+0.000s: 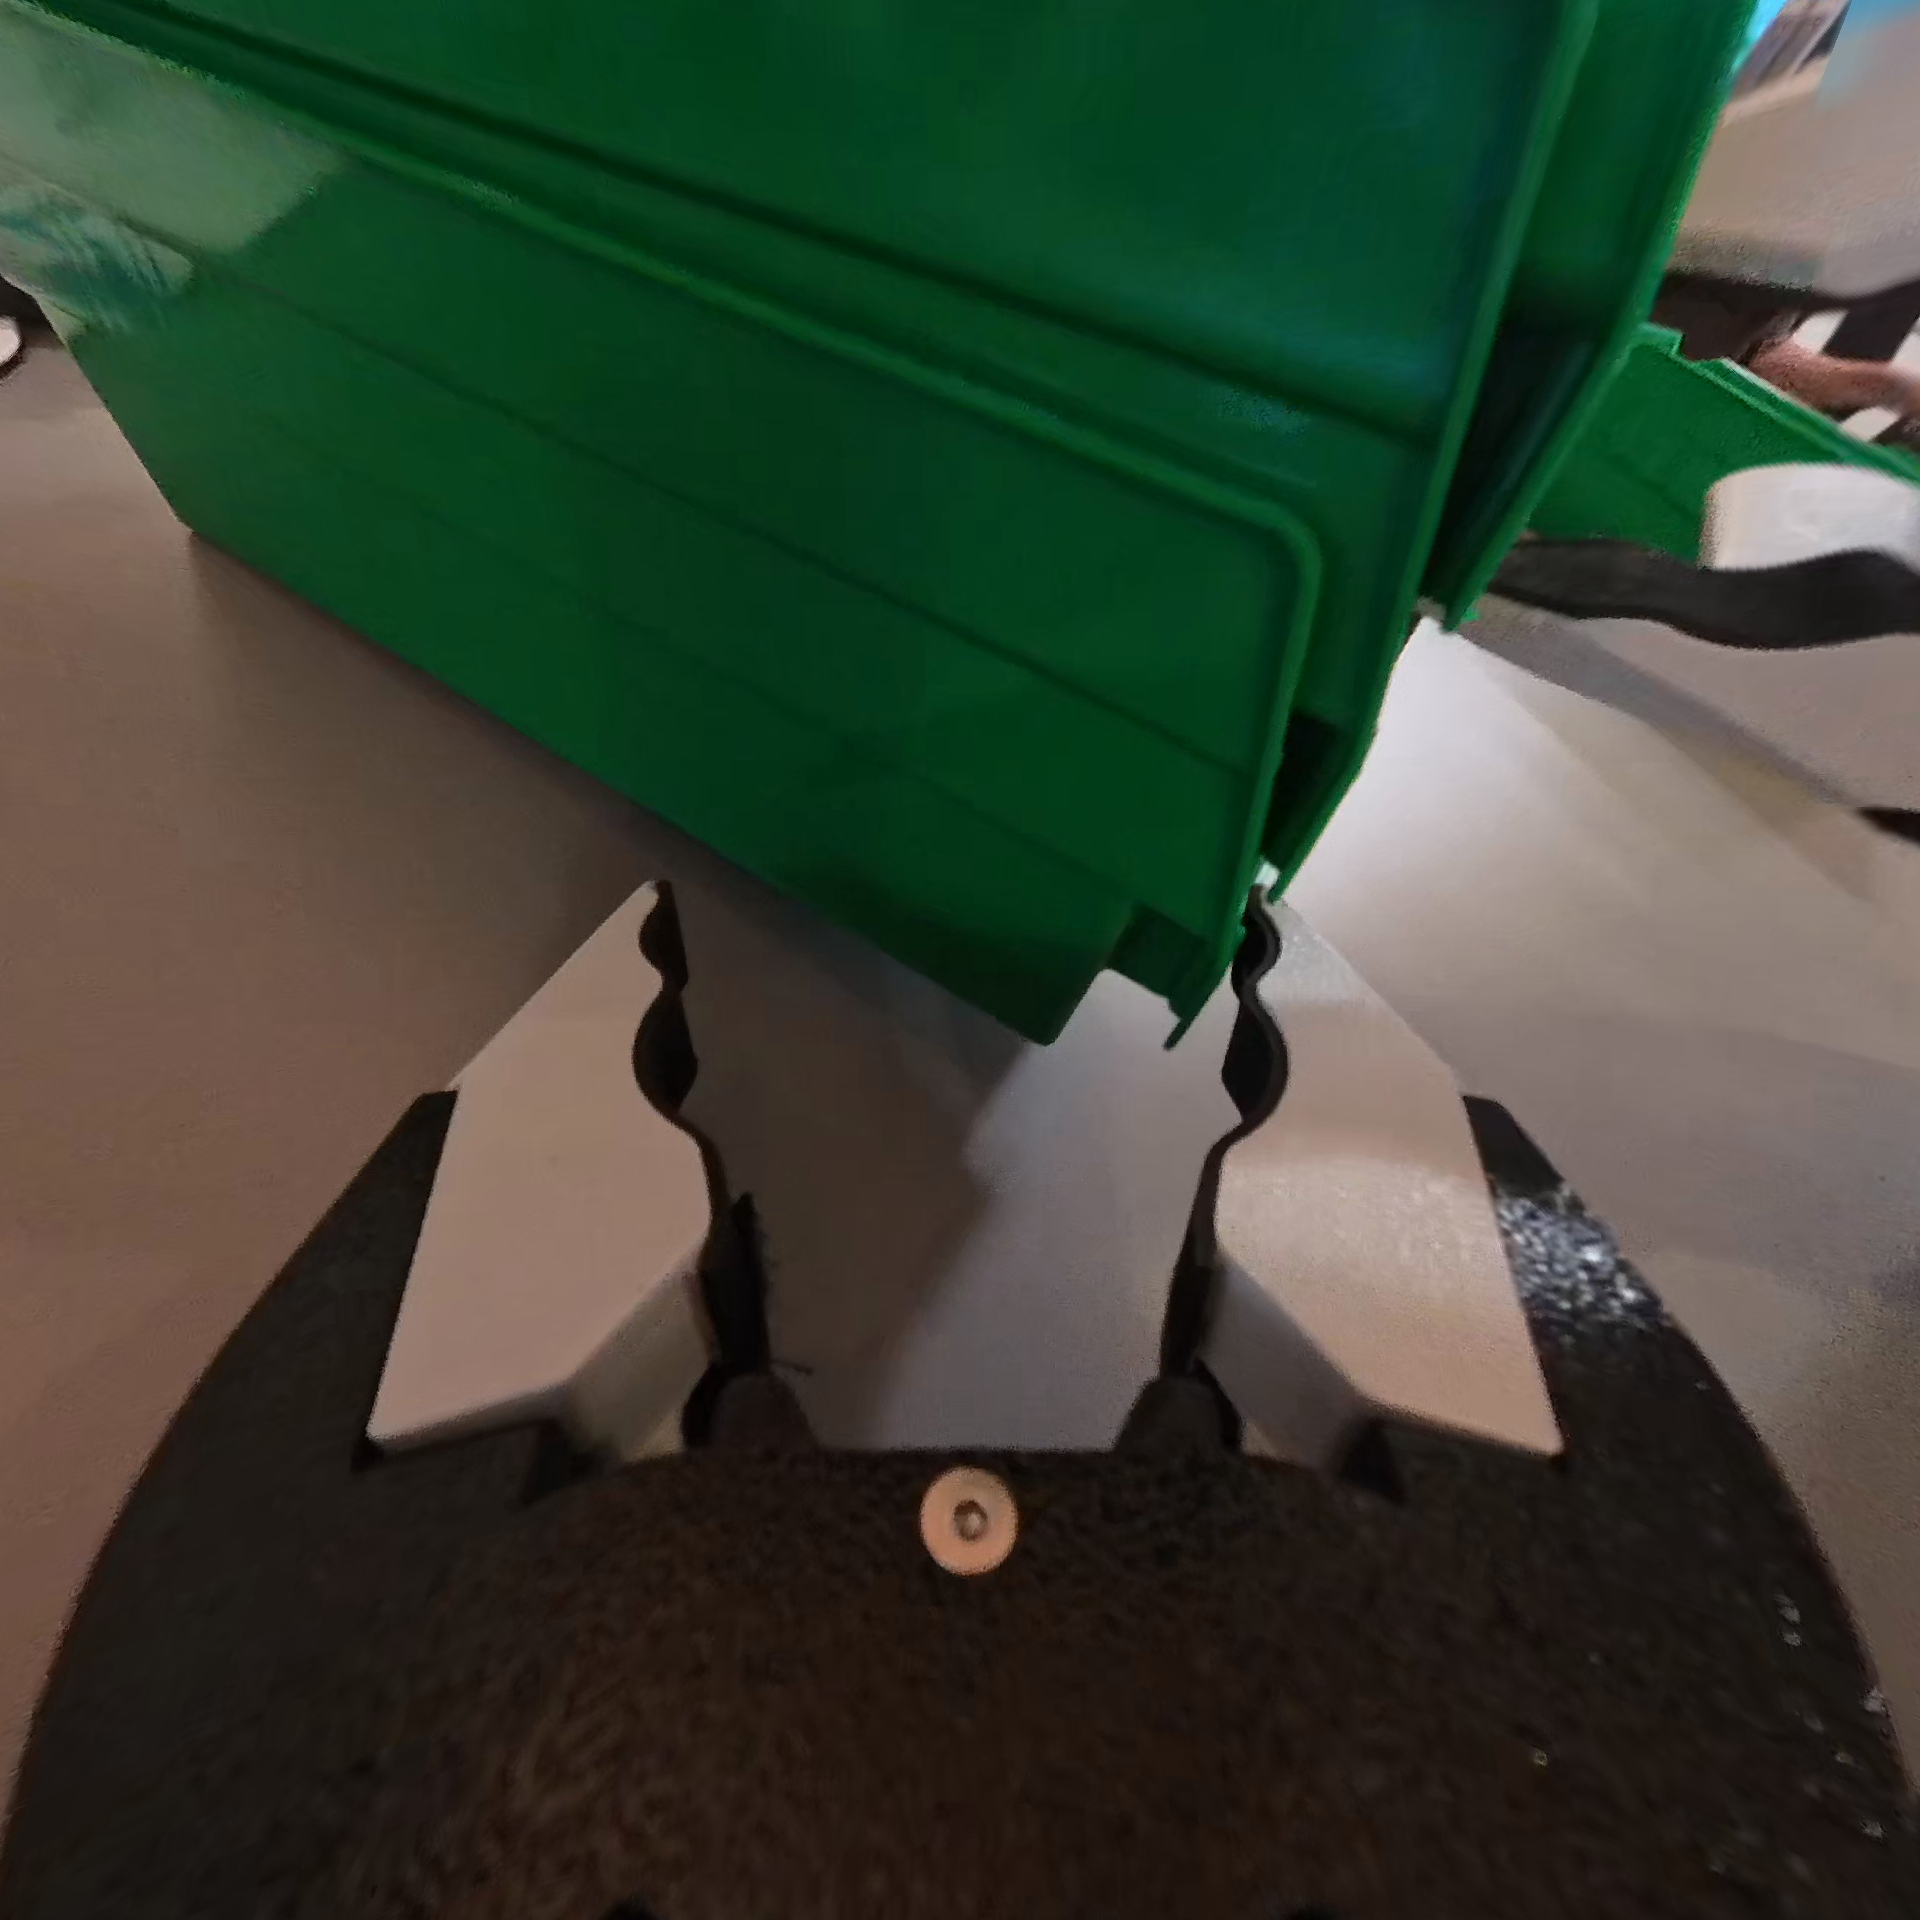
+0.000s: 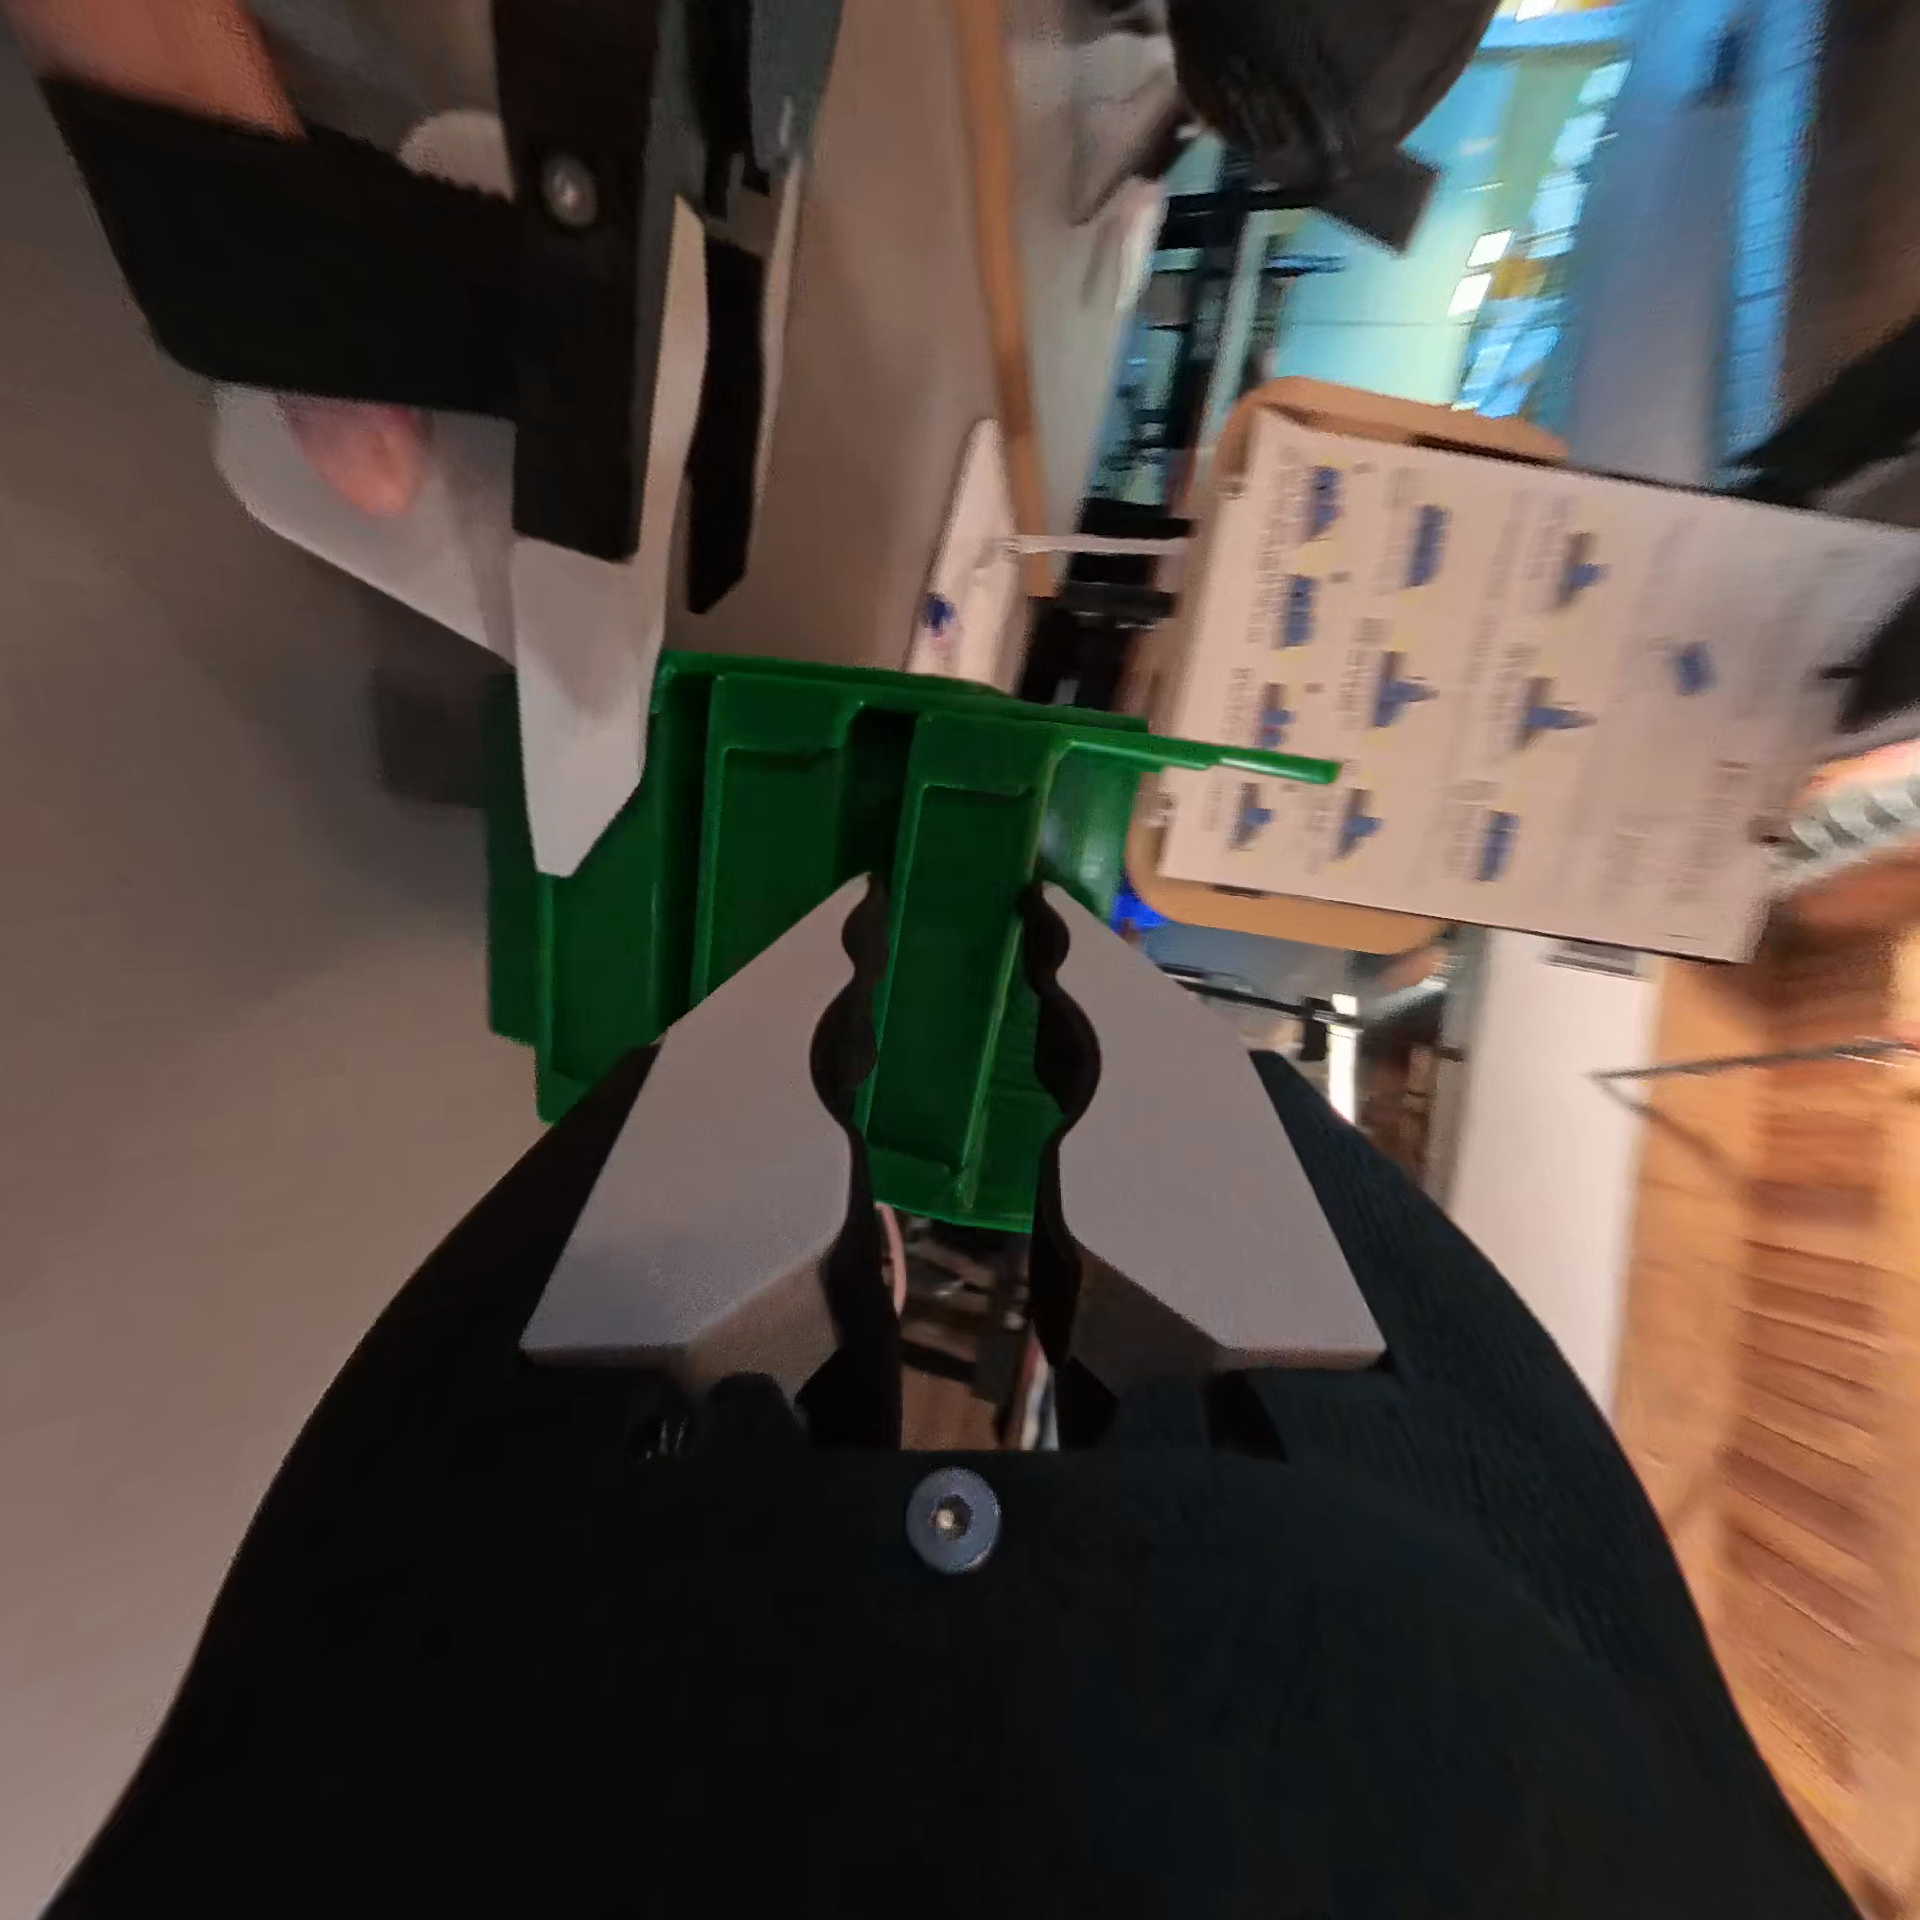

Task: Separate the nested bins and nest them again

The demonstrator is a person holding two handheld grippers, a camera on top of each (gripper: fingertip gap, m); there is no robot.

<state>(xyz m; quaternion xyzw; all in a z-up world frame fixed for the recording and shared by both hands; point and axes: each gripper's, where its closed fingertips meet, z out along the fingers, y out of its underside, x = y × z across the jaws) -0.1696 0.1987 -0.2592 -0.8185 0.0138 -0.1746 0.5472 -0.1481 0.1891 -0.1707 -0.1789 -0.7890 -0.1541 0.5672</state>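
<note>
I am separating the nested green bins point(image 1: 831, 499) lying on the grey table point(image 1: 208, 727): my right gripper point(image 2: 951, 904) is pinching the inner bin's rim point(image 2: 956, 987). My left gripper point(image 1: 961, 904) is gaping wide and empty, one fingertip point(image 1: 1257, 935) touching the outer bin's near corner. Next I am needing to brace that bin and pull.

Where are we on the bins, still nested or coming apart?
Nothing finished yet: the green bins sit partly nested. In hand: the right claw is clamped on one bin's wall, while the open left claw touches the outer bin's corner. Left: full separation, then re-nesting.

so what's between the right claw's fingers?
A wall of the outer green bin, clamped between the right claw fingers; right wrist view shows it.
</note>
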